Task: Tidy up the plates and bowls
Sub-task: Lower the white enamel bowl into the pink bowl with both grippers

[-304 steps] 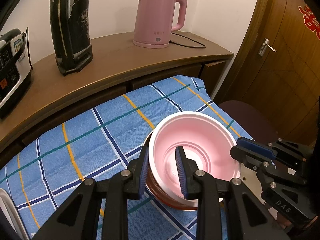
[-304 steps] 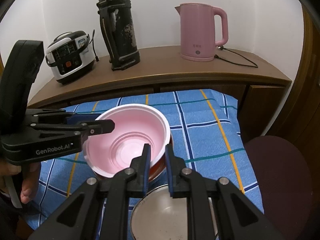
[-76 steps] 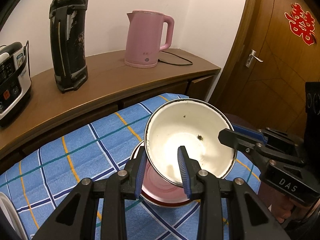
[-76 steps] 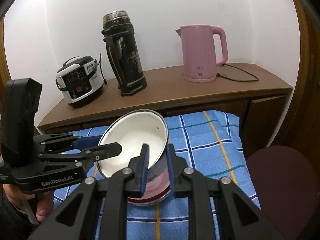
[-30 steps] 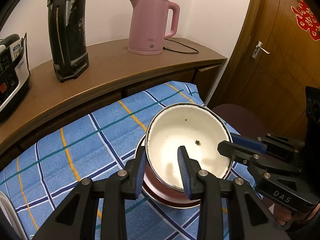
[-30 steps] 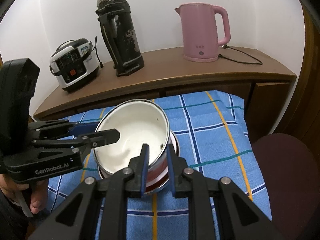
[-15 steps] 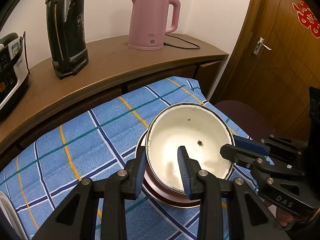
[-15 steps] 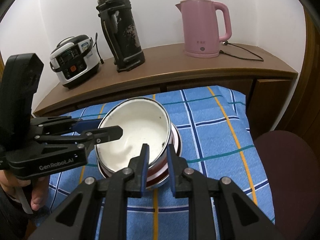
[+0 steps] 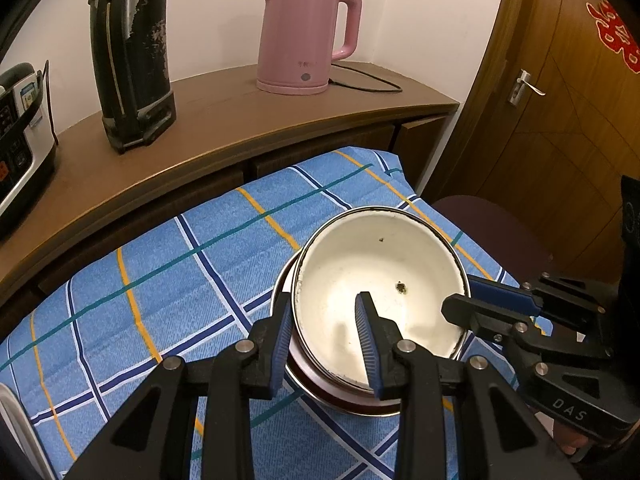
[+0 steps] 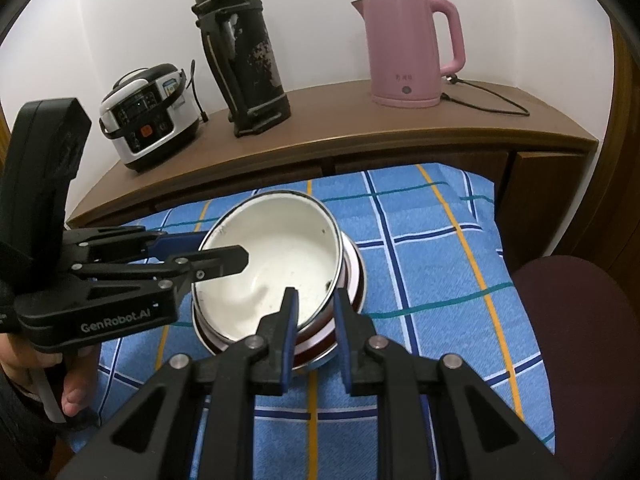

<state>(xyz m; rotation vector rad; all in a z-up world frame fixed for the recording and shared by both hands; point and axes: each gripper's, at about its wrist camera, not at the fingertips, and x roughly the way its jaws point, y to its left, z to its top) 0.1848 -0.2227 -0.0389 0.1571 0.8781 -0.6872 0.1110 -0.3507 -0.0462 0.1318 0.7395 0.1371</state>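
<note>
A white enamel bowl sits a little tilted on top of a stack of bowls, whose dark red lower bowl shows under it, on a blue checked cloth. My left gripper is shut across the bowl's left rim, one finger outside and one inside. My right gripper is shut on the rim at the opposite side, with the wall between its blue pads.
A wooden counter behind the cloth carries a pink kettle with its cord, a black thermos and a rice cooker. A dark red stool and a wooden door stand at the right.
The white bowl, earlier held up and tilted above the stack, has come down into the pink bowl that topped it. In the last second little moved. Both grips are unchanged.
</note>
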